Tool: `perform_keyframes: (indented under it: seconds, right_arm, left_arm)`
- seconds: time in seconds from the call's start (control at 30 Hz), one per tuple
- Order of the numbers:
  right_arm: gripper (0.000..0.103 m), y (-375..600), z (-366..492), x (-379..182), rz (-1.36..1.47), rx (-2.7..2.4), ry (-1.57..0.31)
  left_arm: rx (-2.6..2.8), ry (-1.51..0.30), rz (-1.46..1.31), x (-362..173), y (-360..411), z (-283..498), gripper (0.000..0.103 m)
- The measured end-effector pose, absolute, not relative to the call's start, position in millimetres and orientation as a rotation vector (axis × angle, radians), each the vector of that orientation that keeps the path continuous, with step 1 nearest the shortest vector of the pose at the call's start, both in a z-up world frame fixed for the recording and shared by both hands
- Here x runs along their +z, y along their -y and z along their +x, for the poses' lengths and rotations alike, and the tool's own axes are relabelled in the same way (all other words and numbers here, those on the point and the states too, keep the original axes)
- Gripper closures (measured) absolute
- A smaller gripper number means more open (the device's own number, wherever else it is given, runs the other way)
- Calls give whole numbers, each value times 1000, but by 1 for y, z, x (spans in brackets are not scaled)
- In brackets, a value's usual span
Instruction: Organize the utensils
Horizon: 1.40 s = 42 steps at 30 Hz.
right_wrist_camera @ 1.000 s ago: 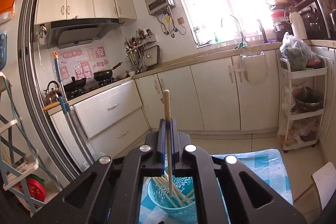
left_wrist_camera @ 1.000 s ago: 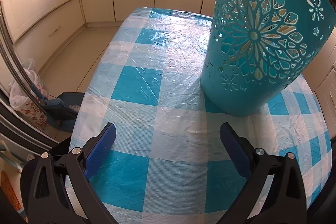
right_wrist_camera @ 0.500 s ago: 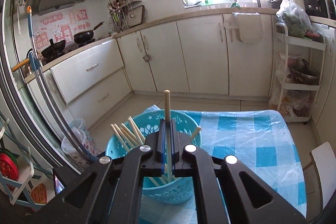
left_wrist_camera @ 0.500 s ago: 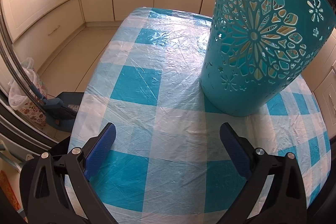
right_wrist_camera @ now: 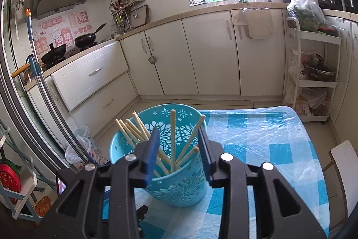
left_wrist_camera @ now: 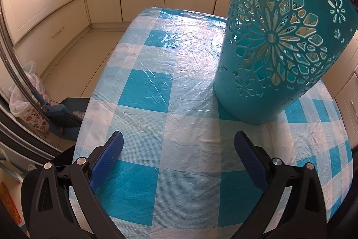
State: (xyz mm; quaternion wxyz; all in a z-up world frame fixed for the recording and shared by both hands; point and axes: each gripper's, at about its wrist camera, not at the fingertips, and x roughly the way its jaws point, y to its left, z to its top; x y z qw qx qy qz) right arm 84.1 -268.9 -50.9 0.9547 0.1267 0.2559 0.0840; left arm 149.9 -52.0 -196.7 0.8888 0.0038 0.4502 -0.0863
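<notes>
My right hand-held gripper sits just above the teal basket, w/ its blue pads partway apart; the jaws have just been opening, and one chopstick now stands upright in the gap betw. them, touching neither pad as far as I can see, its lower end down inside the basket. Approx. eight more wooden chopsticks lean in there too, most fanned toward the left rim, a couple crossing to the right. The basket has cut-out flower patterns and stands upright on the desk, near its left edge in the right view, on a blue-and-white check plastic cloth. My left hand-held gripper hangs over the near part of the same desk, jaws wide, nothing betw. the pads, only bare cloth under them. From that side the basket rises to the upper right, clear of the left hand-held gripper, pale chopstick wood showing thru the holes. Kitchen around: cream cabinets, two black pans on the stove, a white rack w/ a pot at right, a broom on the floor by the desk's left side.
</notes>
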Motion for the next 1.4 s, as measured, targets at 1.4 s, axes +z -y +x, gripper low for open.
perform_keyframes:
  seconds: [1.4]
  right_arm:
    - [7,217,-205,53,301,-103,-459]
  left_arm:
    - [-114,-572,40,65,10,-141,8]
